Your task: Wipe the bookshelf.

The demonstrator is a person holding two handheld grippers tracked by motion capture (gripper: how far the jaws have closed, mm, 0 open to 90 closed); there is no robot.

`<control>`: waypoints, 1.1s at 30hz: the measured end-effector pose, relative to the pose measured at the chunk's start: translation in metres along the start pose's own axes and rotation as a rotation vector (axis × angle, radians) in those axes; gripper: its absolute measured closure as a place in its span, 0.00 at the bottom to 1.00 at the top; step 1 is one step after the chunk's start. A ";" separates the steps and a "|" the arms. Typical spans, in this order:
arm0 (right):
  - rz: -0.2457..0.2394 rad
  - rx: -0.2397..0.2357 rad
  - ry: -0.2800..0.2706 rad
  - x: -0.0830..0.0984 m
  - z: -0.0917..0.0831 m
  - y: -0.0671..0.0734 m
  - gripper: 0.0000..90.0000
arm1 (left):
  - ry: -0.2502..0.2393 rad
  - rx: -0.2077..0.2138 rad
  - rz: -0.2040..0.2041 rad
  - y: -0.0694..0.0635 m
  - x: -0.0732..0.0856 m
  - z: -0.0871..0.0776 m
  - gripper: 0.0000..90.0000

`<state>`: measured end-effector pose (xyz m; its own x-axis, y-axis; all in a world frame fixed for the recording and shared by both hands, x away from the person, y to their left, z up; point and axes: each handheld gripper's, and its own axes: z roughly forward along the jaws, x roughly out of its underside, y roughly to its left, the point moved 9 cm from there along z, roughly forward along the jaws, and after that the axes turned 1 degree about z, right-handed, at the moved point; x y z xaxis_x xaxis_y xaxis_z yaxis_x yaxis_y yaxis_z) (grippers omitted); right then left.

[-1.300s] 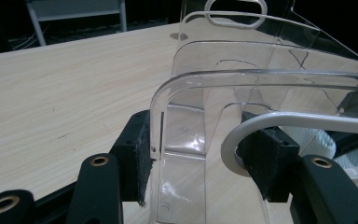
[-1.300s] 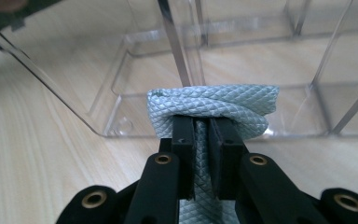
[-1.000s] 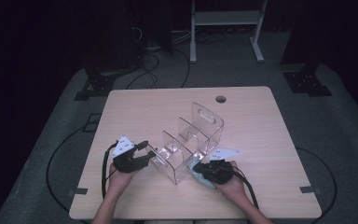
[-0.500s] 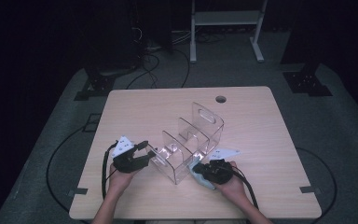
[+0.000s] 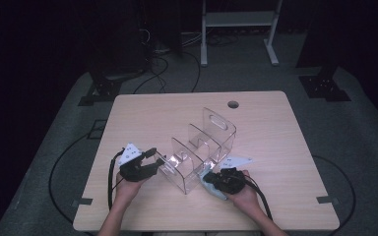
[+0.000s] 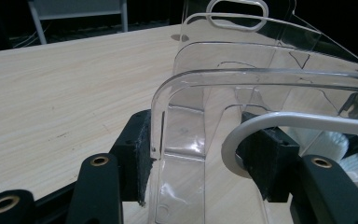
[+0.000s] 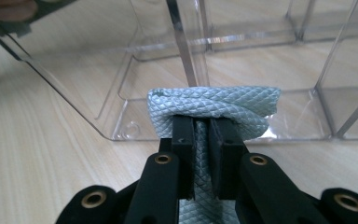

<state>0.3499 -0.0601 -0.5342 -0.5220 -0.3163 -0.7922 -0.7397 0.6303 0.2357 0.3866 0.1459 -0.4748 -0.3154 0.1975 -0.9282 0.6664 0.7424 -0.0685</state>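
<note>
Two grippers: both at organizer (image 5: 202, 150) near end
left gripper (image 5: 153, 158): jaws clamp its end wall
right gripper (image 7: 201, 128): jaws pinch folded cloth (image 7: 214, 109), touching side wall
organizer axis: runs away from the hands

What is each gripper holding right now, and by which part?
Left gripper clamps the near end wall of the clear organizer. Right gripper pinches a folded pale blue cloth at its middle.

Left gripper (image 5: 153, 156) fingers part-open, right gripper (image 5: 211, 178) fingers clamped, both hands low
</note>
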 end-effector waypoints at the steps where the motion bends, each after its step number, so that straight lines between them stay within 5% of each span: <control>1: 0.003 0.003 0.004 0.001 0.001 -0.001 0.91 | -0.001 -0.001 -0.004 0.000 0.000 0.000 0.50; 8: 0.039 0.026 -0.012 -0.002 0.003 -0.011 0.91 | -0.003 -0.002 -0.017 -0.002 -0.001 0.002 0.50; 11: 0.015 0.017 -0.008 -0.002 0.000 -0.006 0.91 | -0.003 -0.002 -0.015 -0.002 -0.001 0.002 0.50; 19: -0.091 -0.122 -0.053 -0.015 -0.008 0.050 0.91 | -0.005 -0.002 -0.029 -0.001 -0.001 0.002 0.50; 22: -0.113 -0.130 -0.047 -0.015 -0.004 0.061 0.91 | -0.002 -0.001 -0.031 -0.002 -0.001 0.002 0.50; 25: -0.080 -0.145 -0.046 -0.013 0.000 0.059 0.90 | -0.002 -0.005 -0.030 -0.001 -0.001 0.002 0.50; 33: -0.091 -0.110 0.030 0.008 0.016 0.054 0.91 | -0.002 0.001 -0.029 -0.001 -0.001 0.002 0.50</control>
<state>0.3128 -0.0174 -0.5369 -0.4619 -0.3908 -0.7962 -0.8257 0.5172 0.2251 0.3875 0.1437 -0.4751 -0.3333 0.1746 -0.9265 0.6579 0.7470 -0.0959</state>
